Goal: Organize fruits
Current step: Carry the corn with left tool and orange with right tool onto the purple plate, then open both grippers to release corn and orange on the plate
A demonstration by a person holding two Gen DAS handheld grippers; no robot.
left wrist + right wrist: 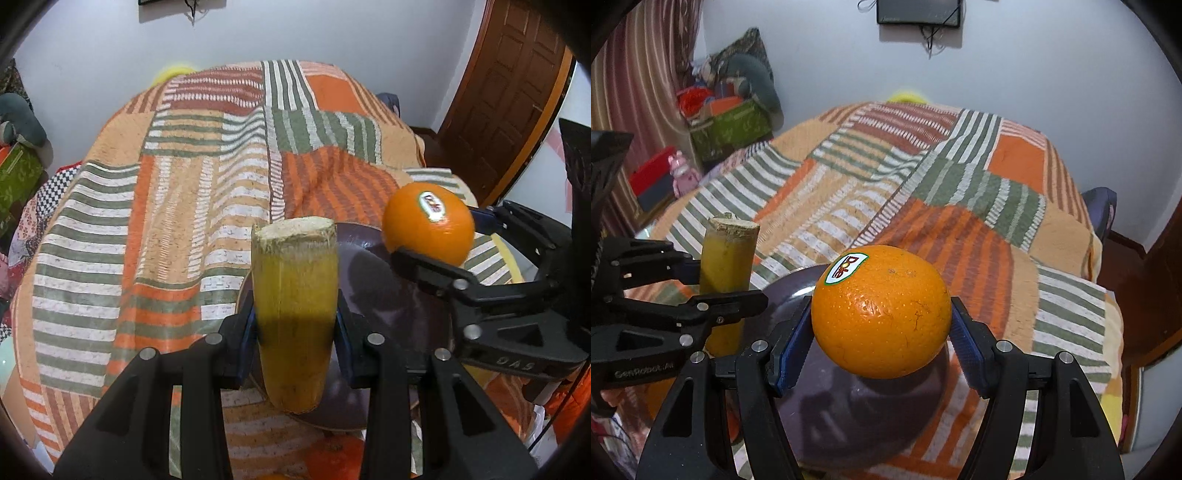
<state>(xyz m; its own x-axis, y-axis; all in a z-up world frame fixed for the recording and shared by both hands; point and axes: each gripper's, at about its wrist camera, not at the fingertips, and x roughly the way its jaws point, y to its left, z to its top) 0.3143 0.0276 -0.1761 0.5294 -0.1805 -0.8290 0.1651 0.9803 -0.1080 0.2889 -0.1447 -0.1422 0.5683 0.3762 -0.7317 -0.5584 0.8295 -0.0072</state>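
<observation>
An orange (881, 312) bearing a sticker is pinched between the blue pads of the right gripper (882, 332) and is held above a dark plate (849, 417) that lies on a striped blanket (960, 192). A cut yellow-green stalk (295, 284), apparently sugarcane, is clamped upright in the left gripper (297, 328), its jaws pressed close on its sides, over the near edge of the same plate. The step in hand is judged to be the setting down of both pieces on the plate. It is best done by lowering each piece until it rests on the plate before the jaws are spread; the orange should be placed toward the hollow centre, since it may roll, and the stalk should be laid flat instead of stood on end, clear of the orange. The two grippers stand near each other, so one release at a time is advised. In the left wrist view a further orange fruit (332, 456) is seen below the plate's near edge, and a wooden door (506, 85) at the right; neither is clear in the other view. In the right wrist view the full face of the plate, a wall screen (919, 11) and a green box (729, 129) are shown.
</observation>
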